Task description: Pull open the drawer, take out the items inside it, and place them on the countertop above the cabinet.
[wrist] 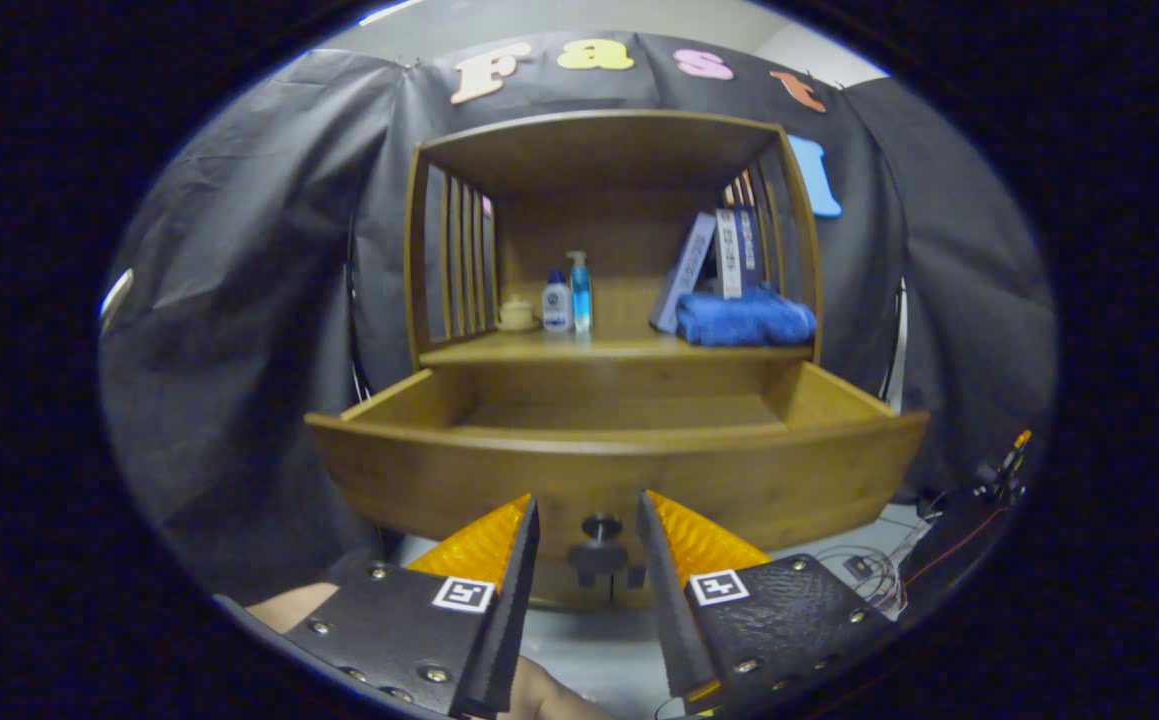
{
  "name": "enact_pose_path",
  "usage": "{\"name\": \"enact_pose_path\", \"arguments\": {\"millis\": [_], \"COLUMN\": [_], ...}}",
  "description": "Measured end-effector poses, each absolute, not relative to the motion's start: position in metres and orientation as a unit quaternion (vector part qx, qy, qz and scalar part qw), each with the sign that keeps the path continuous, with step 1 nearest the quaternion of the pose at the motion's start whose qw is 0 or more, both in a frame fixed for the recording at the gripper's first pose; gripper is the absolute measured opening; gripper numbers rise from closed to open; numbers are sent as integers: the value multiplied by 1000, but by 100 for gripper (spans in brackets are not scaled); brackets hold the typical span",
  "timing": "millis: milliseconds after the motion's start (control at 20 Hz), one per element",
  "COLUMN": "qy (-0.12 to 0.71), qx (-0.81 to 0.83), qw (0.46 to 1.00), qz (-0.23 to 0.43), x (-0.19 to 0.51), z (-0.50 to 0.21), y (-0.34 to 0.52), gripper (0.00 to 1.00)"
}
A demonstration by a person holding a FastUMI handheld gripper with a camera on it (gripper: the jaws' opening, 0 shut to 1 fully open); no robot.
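Right now your gripper (589,515) has its fingers apart with the drawer's knob (600,527) in the gap between them, neither finger touching it. You have the drawer (619,470) pulled out below the countertop (539,349), where bottles (569,295), books (724,260) and a blue towel (747,318) sit.

The drawer (619,470) stands pulled out at the centre of the frame, below the desk (599,350). On the desk at left of centre sits a small jar (517,313), with two bottles (569,295) just to its right. Over at the right a folded towel (745,318) lies on the desk, books (724,255) leaning behind it. At lower centre, the drawer's knob (600,527) sits between the parted fingers of the claw (588,515), untouched by either.
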State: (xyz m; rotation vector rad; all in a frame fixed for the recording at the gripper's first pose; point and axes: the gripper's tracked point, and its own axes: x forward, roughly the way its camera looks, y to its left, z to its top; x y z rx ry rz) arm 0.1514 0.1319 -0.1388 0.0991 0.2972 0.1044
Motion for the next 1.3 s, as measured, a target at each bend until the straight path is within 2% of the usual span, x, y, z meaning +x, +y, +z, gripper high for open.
{"name": "enact_pose_path", "arguments": {"millis": [250,600,800,1100,1300], "qy": [190,350,459,557,595], "qx": [21,-9,-11,-44,-54], "qw": [978,930,882,821,794], "qz": [88,110,109,115,112], "x": [214,283,288,277,270], "z": [-110,-162,-215,-265,-287], "y": [139,145,148,160,162], "gripper": [60,61,62,62,61]}}
